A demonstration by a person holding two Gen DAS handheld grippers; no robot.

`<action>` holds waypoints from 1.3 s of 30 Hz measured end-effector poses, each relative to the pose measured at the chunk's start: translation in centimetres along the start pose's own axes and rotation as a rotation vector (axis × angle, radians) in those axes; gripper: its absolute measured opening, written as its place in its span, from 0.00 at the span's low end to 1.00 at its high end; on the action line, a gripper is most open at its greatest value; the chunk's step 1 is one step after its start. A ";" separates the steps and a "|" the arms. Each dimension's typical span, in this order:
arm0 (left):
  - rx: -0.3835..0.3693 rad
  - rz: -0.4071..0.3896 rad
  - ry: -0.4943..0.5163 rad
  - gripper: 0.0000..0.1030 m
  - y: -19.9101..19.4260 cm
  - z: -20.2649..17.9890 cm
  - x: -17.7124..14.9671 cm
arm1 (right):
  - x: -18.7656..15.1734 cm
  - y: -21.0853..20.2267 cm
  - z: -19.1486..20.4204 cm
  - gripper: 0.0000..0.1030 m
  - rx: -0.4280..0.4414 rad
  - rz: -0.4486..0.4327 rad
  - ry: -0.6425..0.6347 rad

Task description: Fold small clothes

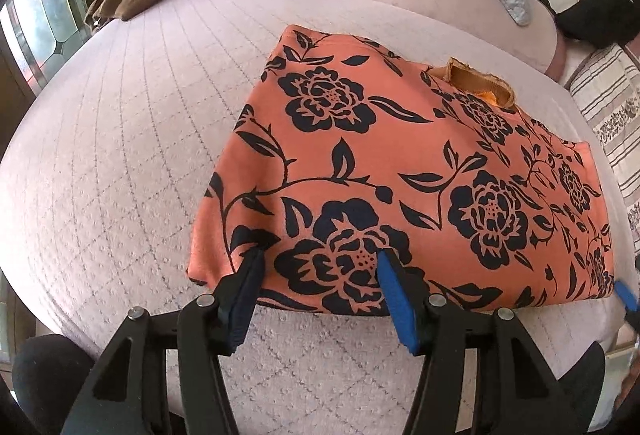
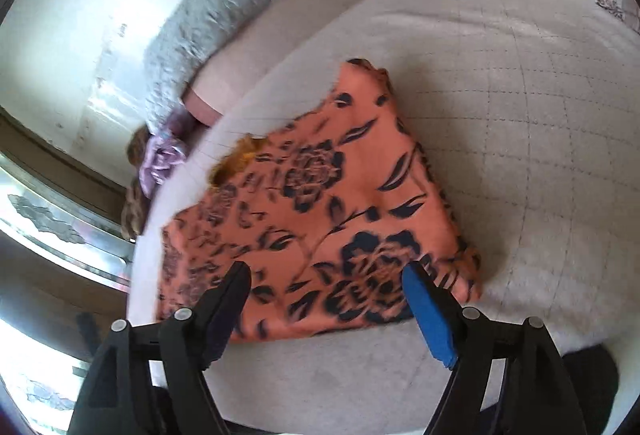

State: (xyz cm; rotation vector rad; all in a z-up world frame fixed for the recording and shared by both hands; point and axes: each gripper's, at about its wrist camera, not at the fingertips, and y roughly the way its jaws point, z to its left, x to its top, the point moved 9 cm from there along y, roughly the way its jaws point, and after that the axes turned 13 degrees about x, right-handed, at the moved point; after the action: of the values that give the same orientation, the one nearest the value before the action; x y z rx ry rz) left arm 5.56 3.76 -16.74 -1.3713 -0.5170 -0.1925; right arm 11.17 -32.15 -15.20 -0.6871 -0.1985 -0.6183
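Flat on the quilted bed cover (image 1: pixel 120 163) lies the folded orange flowered garment (image 1: pixel 400 171), an orange tag sticking up at its far edge. Both the left gripper (image 1: pixel 318 261) and right gripper (image 2: pixel 326 273) hover over its near edge, jaws spread wide, holding nothing.

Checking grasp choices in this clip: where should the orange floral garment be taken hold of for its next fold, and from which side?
Probably at the near edge of the orange floral garment, where it lies flat on the bedspread. The left claw and right claw are both open at that edge, so come in low from the near side and pinch the layers at each near corner.
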 end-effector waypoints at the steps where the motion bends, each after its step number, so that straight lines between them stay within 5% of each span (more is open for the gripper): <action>1: 0.001 0.000 0.001 0.58 -0.1 0.1 -0.2 | -0.5 -0.1 0.1 0.79 0.019 0.005 0.021; 6: 0.001 0.001 0.007 0.58 -0.3 0.2 -0.2 | -3.9 0.8 -2.4 0.79 0.060 0.020 0.201; 13: -0.006 -0.004 -0.010 0.58 -1.2 0.0 0.3 | -2.5 0.2 -4.7 0.79 0.136 -0.063 0.363; 23: -0.043 -0.072 0.041 0.58 -3.2 -4.4 2.5 | 0.2 0.8 -5.2 0.78 0.104 -0.147 0.333; 29: -0.058 -0.094 0.144 0.58 -2.7 -9.6 2.7 | 0.8 1.6 -5.0 0.59 0.043 -0.123 0.228; 39: 0.026 -0.070 0.260 0.58 -0.3 -13.6 2.3 | 1.8 1.9 -5.6 0.60 0.081 -0.151 0.265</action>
State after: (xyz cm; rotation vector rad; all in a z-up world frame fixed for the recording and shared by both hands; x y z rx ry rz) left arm 10.68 -9.07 -16.88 -1.2802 -0.3489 -0.4142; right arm 13.61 -35.48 -19.80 -0.5089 -0.0283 -0.8345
